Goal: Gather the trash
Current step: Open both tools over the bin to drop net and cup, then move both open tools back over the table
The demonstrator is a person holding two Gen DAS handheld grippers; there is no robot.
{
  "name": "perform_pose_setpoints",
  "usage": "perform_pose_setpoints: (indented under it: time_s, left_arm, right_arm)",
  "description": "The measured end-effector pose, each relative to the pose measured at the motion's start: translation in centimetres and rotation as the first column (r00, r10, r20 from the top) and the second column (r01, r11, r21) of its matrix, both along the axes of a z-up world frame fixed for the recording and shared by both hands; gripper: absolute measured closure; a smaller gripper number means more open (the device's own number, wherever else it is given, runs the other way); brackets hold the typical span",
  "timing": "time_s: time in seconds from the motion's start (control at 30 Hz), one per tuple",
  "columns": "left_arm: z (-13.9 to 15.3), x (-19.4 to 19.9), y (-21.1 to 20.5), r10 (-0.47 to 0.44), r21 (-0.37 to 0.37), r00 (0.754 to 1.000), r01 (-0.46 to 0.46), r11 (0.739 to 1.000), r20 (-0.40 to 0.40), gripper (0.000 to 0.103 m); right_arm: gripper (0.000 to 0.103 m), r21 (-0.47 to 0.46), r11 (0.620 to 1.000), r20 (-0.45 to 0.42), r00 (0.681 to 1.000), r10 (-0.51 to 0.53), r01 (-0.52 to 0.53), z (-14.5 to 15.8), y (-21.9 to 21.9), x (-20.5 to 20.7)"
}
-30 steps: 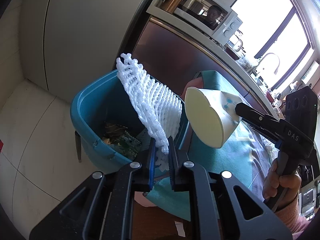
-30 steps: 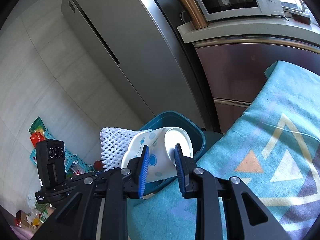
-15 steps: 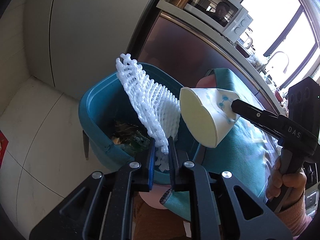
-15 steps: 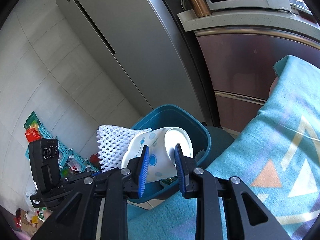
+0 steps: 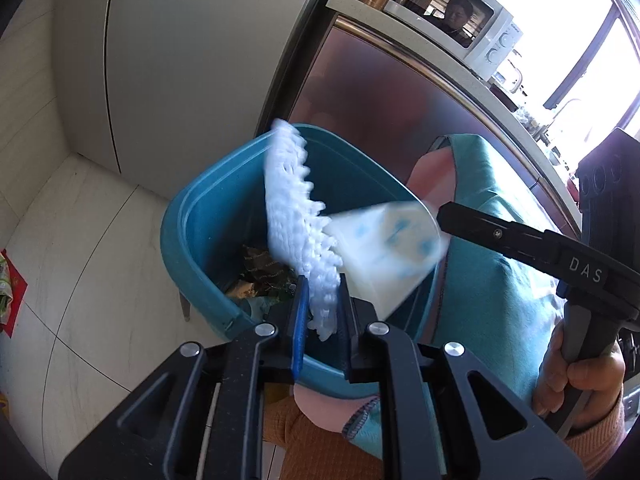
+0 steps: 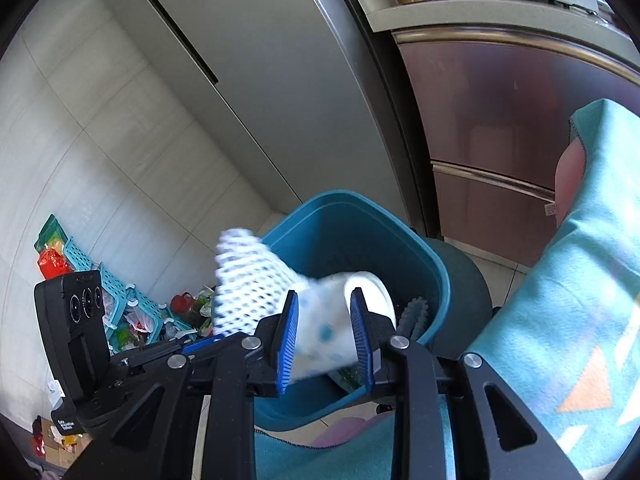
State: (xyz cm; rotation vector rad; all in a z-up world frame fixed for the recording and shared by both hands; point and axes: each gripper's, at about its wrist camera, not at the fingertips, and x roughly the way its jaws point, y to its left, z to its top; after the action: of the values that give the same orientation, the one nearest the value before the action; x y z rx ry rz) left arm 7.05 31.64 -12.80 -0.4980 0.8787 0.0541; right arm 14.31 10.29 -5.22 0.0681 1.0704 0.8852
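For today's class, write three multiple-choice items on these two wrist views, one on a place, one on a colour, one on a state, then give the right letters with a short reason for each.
1. Where is the white foam net?
A. over the open bin
B. on the floor tiles
C. on top of the microwave

2. What colour is the bin?
A. red
B. teal blue
C. yellow

3. What stands between the fingers of the right gripper?
A. nothing
B. a metal spoon
C. a dotted paper cup

Answers:
1 A: the net sticks up from the left gripper right above the bin's mouth.
2 B: its rim and walls are teal blue in both views.
3 C: the paper cup, white with blue dots, sits between the two blue pads over the bin.
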Motion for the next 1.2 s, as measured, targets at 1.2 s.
perform_pose_setpoints:
  time_s: [1.2]
  left_arm:
    - [6.0,-0.4,-13.5,-0.339,0.106,0.917,0.323,0.94,0.21,0.056]
  right_arm:
    - [0.062,0.134,0.981,0.193,0.967,-0.165,0.14,5.9,-15.0,-5.7]
